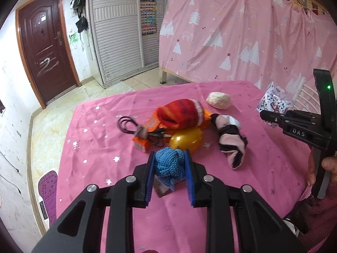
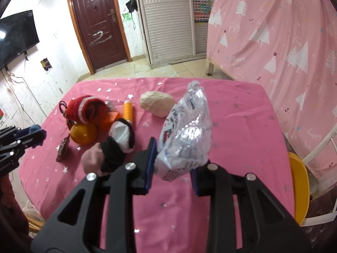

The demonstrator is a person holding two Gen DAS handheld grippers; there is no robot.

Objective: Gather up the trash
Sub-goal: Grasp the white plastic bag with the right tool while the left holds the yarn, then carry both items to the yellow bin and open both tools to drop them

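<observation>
While both grippers are loaded, each load is best carried steadily to wherever the trash is being gathered — no bin or bag for it is seen in either view, so that place cannot be told. Nearest in the left wrist view, the left gripper (image 1: 169,164) is closed on a blue knitted piece (image 1: 169,164), held between the blue pads above the pink tablecloth (image 1: 94,147); a loose corner hangs below, so the squeeze should be kept firm and snagging avoided. In the right wrist view the right gripper (image 2: 173,168) is clamped on the lower end of a crinkled plastic wrapper (image 2: 185,132), which stands up from the jaws; such film is judged slippery, so a slow carry is advised. Farther on the cloth are left a pink-and-black sock (image 1: 230,143), a yellow ball (image 1: 187,140), a red knitted hat (image 1: 181,115) over an orange box (image 1: 141,144), a dark cord (image 1: 126,123), and, farthest, a pale lump (image 1: 219,100).
</observation>
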